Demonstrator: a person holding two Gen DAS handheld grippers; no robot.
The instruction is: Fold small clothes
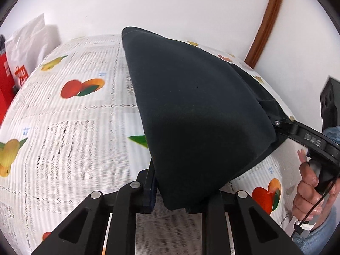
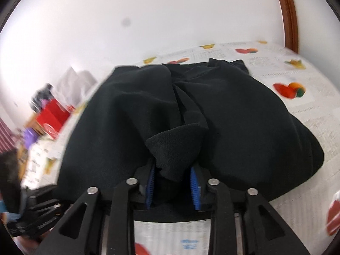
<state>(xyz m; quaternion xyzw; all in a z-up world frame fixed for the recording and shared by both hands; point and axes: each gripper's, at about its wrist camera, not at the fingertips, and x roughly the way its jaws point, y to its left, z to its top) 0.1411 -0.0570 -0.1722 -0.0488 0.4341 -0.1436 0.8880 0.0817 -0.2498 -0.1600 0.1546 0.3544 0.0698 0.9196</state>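
A black garment [image 1: 197, 110] is held up over the fruit-print tablecloth [image 1: 70, 127]. My left gripper [image 1: 170, 199] is shut on its near corner, and the cloth drapes over the right finger and hides it. My right gripper [image 2: 173, 182] is shut on another bunched edge of the same black garment [image 2: 191, 110] between its blue pads [image 2: 195, 184]. In the left wrist view the right gripper [image 1: 278, 125] pinches the garment's right edge, held by a hand [image 1: 312, 193]. The garment's far part rests on the table.
A red box [image 1: 4, 85] and a white bag [image 1: 27, 48] stand at the table's far left; the red box [image 2: 53, 112] also shows in the right wrist view. A white wall and a brown door frame [image 1: 267, 21] lie behind the table.
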